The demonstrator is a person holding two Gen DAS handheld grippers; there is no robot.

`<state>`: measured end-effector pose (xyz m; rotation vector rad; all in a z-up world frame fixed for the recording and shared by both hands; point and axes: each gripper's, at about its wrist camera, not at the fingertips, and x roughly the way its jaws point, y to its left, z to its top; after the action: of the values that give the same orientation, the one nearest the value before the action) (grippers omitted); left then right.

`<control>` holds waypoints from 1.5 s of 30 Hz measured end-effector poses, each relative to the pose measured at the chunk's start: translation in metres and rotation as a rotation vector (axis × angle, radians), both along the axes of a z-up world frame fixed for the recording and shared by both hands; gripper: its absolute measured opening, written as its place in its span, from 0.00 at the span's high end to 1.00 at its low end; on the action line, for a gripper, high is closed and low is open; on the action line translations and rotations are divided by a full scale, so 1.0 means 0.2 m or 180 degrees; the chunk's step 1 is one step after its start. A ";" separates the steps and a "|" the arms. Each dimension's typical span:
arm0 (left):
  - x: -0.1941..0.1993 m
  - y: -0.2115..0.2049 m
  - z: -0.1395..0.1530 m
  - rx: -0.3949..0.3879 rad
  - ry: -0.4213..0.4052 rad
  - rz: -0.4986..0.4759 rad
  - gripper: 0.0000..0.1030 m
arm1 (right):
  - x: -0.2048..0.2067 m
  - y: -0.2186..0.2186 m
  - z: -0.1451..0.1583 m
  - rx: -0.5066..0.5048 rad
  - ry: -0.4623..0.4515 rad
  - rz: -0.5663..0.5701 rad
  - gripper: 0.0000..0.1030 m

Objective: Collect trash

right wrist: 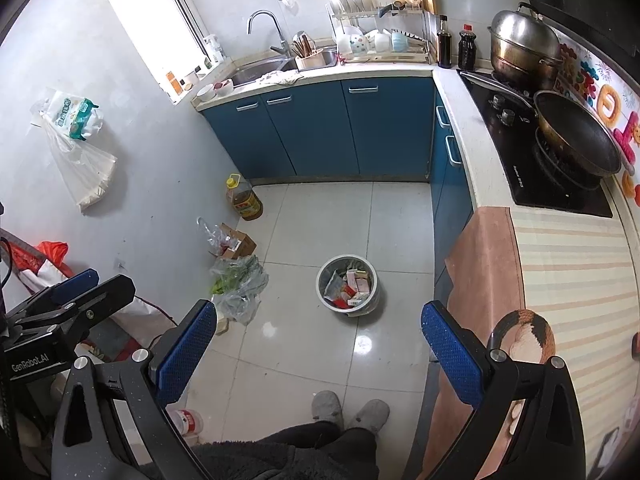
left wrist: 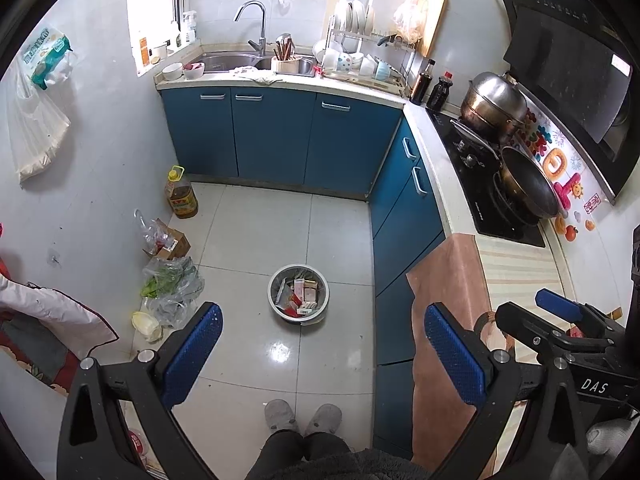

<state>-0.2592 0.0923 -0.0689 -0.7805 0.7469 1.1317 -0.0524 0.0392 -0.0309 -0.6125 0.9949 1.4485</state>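
Item: round grey plastic waste bin with a liner (left wrist: pixel 299 298), standing on the pale tiled floor (left wrist: pixel 256 240), at 12 o'clock from the person's grey slippers (left wrist: pixel 303 418). Contents: small red and white cardboard boxes and crumpled wrappers (right wrist: pixel 351 286), filling the lower part. Nothing loose shows on the tiles just beside it.

Adjacent lots, at 10 o'clock of the bin along the wall: clear plastic bags of green vegetables (left wrist: pixel 170 284), a brown cardboard box (left wrist: pixel 174 242), a yellow-capped bottle of cooking oil (left wrist: pixel 181 194). Whether any of these counts as trash cannot be told.

Step in hand, as judged: the scene fits 2 stages alike, trash already dropped into the bin, or a filled bin waiting to be gathered up. No move can be fixed from this alone.

Left gripper (left wrist: pixel 322 346): both blue-padded fingers spread wide, holding and touching nothing, raised high above the floor.

Right gripper (right wrist: pixel 318 344): likewise spread wide, empty, beside the cloth-covered surface (right wrist: pixel 568 264) at its 3 o'clock.
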 end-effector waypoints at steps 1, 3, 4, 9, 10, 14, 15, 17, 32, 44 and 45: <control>0.00 0.00 0.00 0.0000 -0.0001 -0.0001 0.00 | 0.00 0.00 0.00 -0.0002 -0.0006 0.0000 0.00; 0.00 0.00 0.00 0.0002 0.0003 -0.0009 0.00 | 0.00 0.00 0.00 -0.0001 0.0017 0.0001 0.00; 0.00 0.00 0.00 0.0001 0.0003 -0.0008 0.00 | 0.01 0.00 0.00 -0.0003 0.0019 0.0006 0.00; 0.00 0.00 0.00 -0.0003 0.0005 -0.0005 0.00 | 0.02 -0.01 -0.01 -0.0024 0.0034 0.0025 0.00; 0.00 -0.01 0.00 -0.0004 0.0008 -0.0004 0.00 | 0.03 -0.01 -0.01 -0.0027 0.0039 0.0025 0.00; 0.00 -0.02 -0.01 -0.0007 0.0014 -0.0029 0.00 | 0.04 -0.02 -0.01 -0.0029 0.0051 0.0012 0.00; 0.00 -0.02 -0.01 -0.0009 0.0011 -0.0031 0.00 | 0.05 -0.02 -0.01 -0.0031 0.0050 0.0007 0.00; 0.00 -0.02 -0.02 -0.0014 0.0008 -0.0054 0.00 | 0.06 -0.02 -0.02 -0.0036 0.0055 -0.0003 0.00; 0.02 -0.01 -0.02 -0.0048 0.0026 -0.0142 0.00 | 0.10 -0.04 -0.03 -0.0056 0.0072 -0.0052 0.00; 0.05 0.00 -0.02 -0.0051 0.0047 -0.0214 0.00 | 0.13 -0.05 -0.02 -0.0044 0.0038 -0.0134 0.00; 0.05 0.01 -0.02 -0.0051 0.0043 -0.0226 0.00 | 0.13 -0.05 -0.02 -0.0041 0.0032 -0.0144 0.00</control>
<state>-0.2488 0.0942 -0.0721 -0.7548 0.7899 1.0691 -0.0267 0.0288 -0.0344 -0.5889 1.0208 1.4074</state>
